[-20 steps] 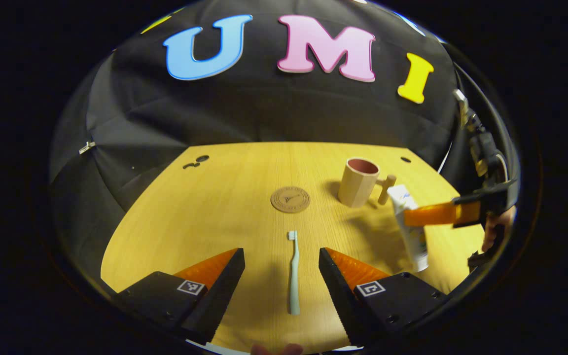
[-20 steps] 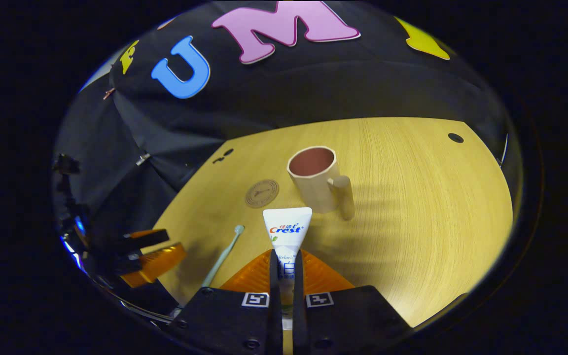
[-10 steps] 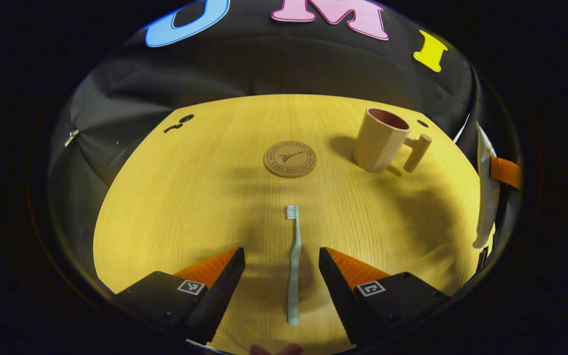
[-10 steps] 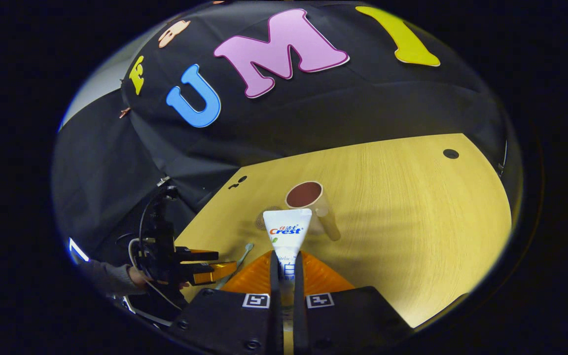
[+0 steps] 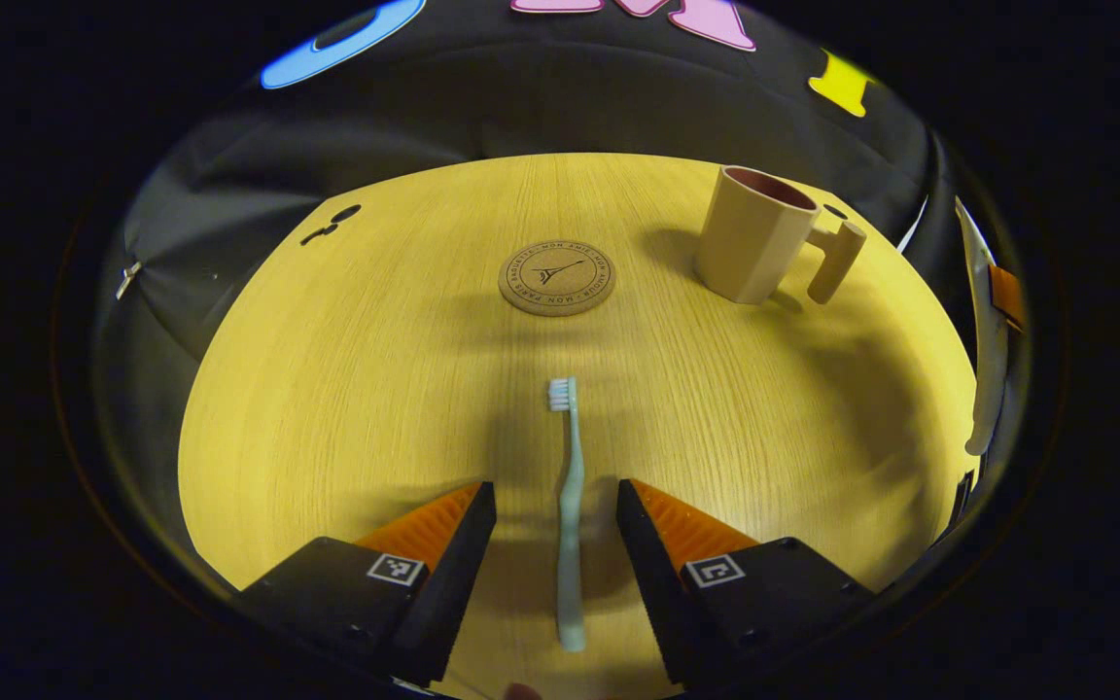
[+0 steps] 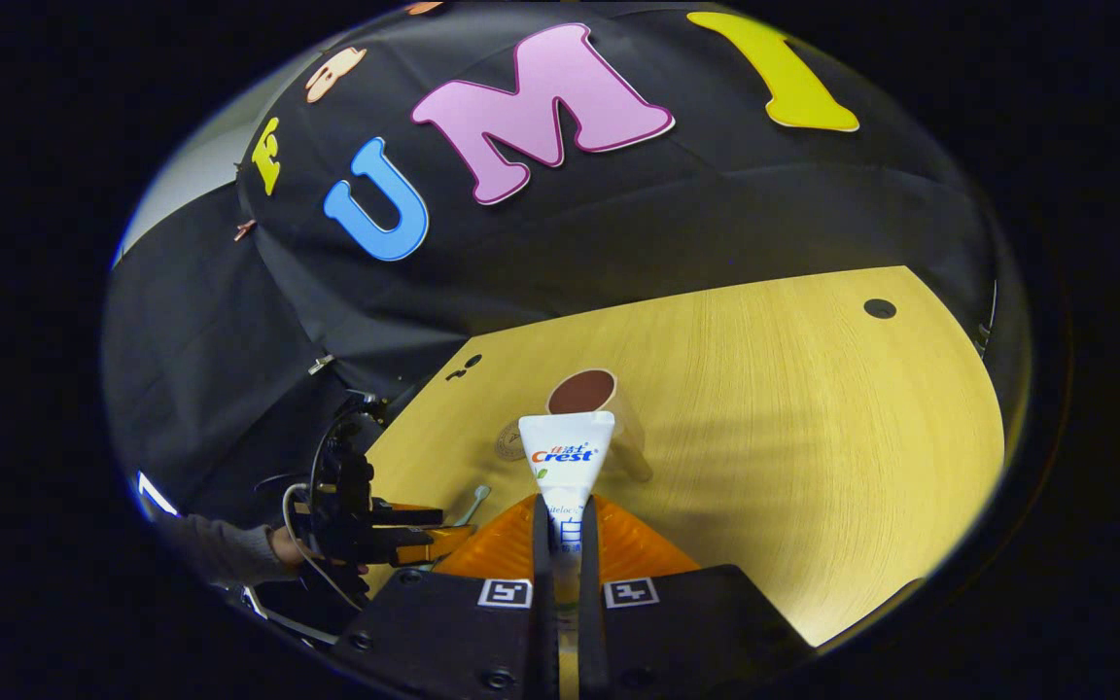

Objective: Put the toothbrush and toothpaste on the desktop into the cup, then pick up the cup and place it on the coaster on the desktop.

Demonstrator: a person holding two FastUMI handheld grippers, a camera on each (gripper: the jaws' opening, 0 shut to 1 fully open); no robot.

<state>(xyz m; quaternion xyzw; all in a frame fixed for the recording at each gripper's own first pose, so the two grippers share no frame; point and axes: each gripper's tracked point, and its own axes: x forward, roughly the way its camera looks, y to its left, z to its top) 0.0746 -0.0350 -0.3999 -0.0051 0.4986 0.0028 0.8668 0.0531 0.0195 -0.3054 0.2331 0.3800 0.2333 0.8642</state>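
A: In the left gripper view, how is the left gripper [image 5: 555, 525] set?

B: It is spread apart, and the toothbrush [image 5: 569, 510] is seen flat on the desktop [image 5: 346, 389] between the fingers, untouched. The coaster [image 5: 557, 278] carries round lettering, too small to read. The cup [image 5: 756, 248] stands right of it.

A: And the right gripper view?

B: The right gripper [image 6: 560, 544] is clenched on the toothpaste [image 6: 565, 467], marked "Crest", held above the desktop before the cup [image 6: 587, 397].

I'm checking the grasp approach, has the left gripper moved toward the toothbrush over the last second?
Yes. The left gripper has come down and forward: its open fingers now straddle the toothbrush handle, and the coaster sits higher in the left gripper view.
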